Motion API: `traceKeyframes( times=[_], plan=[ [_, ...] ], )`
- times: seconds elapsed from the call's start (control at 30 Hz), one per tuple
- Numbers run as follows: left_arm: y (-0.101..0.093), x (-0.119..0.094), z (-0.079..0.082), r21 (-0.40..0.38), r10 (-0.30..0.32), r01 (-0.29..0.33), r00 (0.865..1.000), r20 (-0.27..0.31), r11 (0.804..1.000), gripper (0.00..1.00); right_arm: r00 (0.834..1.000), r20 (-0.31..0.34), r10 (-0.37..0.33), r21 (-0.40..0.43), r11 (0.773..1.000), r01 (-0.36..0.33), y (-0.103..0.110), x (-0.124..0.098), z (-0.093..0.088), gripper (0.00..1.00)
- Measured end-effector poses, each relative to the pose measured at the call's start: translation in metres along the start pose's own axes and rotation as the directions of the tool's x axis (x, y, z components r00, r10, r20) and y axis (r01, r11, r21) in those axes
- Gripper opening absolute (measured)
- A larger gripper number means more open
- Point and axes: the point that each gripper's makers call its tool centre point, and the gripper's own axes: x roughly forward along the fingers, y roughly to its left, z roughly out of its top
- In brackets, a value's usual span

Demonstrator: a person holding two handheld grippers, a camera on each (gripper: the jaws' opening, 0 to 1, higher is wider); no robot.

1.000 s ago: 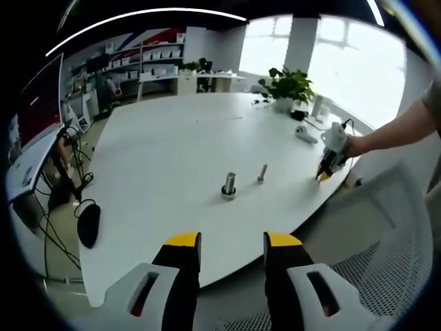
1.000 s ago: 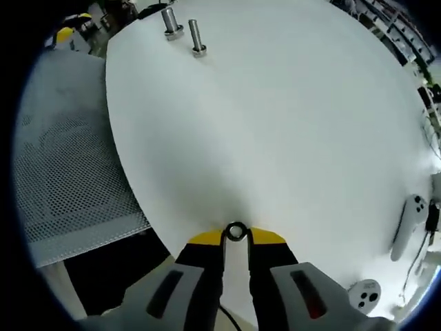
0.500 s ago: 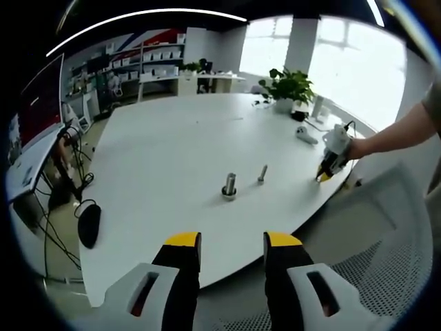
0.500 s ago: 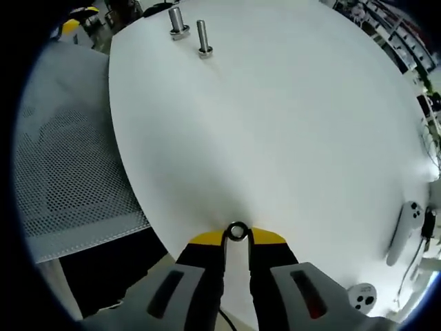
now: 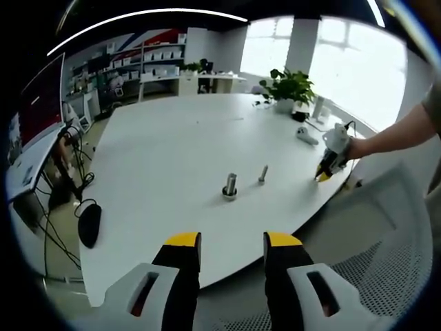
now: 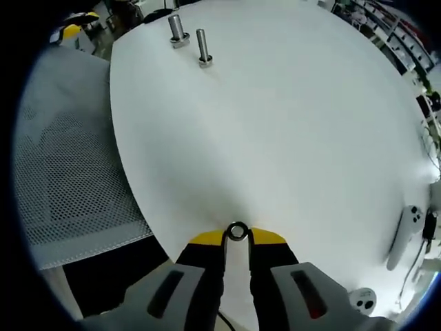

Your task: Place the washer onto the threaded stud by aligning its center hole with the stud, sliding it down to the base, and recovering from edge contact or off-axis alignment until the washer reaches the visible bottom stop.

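Observation:
A small metal washer (image 6: pixel 237 232) is pinched between the yellow tips of my right gripper (image 6: pixel 237 236), just above the white table's near edge. Two upright threaded studs stand far ahead on the table: a thicker one with a wide base (image 6: pixel 177 29) and a thinner one (image 6: pixel 202 47). In the left gripper view the thick stud (image 5: pixel 229 185) and thin stud (image 5: pixel 262 173) stand mid-table, well beyond my left gripper (image 5: pixel 232 241), which is open and empty off the table's edge. My right gripper (image 5: pixel 325 172) also appears there at the table's right edge, held by a person's hand.
The round white table (image 5: pixel 172 152) carries a potted plant (image 5: pixel 286 88) and white controllers (image 6: pixel 405 231) at its far side. A white mesh chair (image 6: pixel 62 179) sits by the table edge. A monitor and cables (image 5: pixel 69 179) stand left of the table.
The right gripper view has shifted slightly, so the studs sit a little lower in the picture. The washer stays held; the left gripper is still.

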Motion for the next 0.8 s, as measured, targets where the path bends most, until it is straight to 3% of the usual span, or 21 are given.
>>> traceKeyframes(
  times=[0.47, 0.8],
  plan=[
    [-0.001, 0.000, 0.000, 0.003, -0.006, 0.006, 1.000, -0.003, 1.000, 0.34, 0.999, 0.043, 0.007, -0.019, 1.000, -0.006, 0.005, -0.002, 0.023, 0.14],
    [-0.002, 0.000, -0.001, 0.003, -0.004, 0.004, 1.000, -0.005, 1.000, 0.34, 0.998, 0.047, 0.033, -0.041, 0.999, -0.031, 0.015, 0.009, 0.037, 0.14]
  ],
)
